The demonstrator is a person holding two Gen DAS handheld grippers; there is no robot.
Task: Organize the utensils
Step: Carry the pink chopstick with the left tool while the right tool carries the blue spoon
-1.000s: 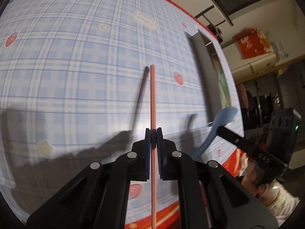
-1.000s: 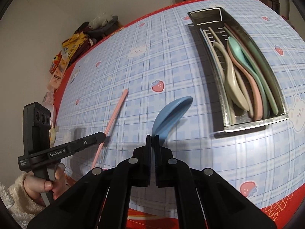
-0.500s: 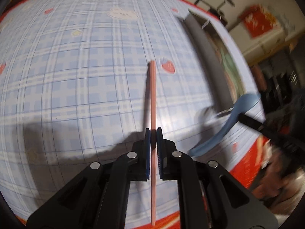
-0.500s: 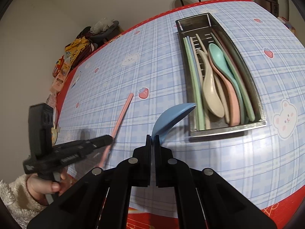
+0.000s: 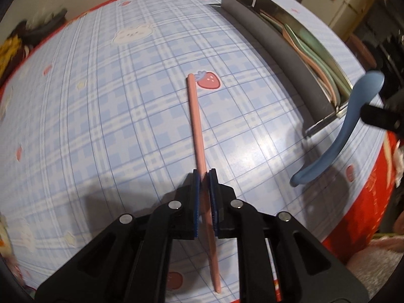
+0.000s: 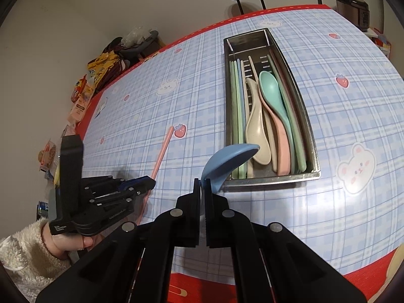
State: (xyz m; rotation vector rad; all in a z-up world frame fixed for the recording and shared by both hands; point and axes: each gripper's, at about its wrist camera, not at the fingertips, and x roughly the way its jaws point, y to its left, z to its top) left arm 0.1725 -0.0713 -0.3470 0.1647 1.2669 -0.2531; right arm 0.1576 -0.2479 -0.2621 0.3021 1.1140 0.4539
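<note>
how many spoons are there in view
4: a beige spoon, a teal spoon and a pink spoon in the metal tray; a blue spoon in the right hand-held gripper. Others may be hidden.

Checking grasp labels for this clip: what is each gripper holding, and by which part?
The left gripper clamps the pink chopstick partway along its shaft, nearer its lower end. The right gripper pinches the blue spoon by its handle end.

My left gripper [image 5: 205, 176] hides part of the pink chopstick [image 5: 195, 121]. From there the tray [image 5: 272, 50] wall hides most of its contents, and the right gripper is blurred, cut off at the edge. My sleeve [image 6: 22, 255] runs out of frame.
</note>
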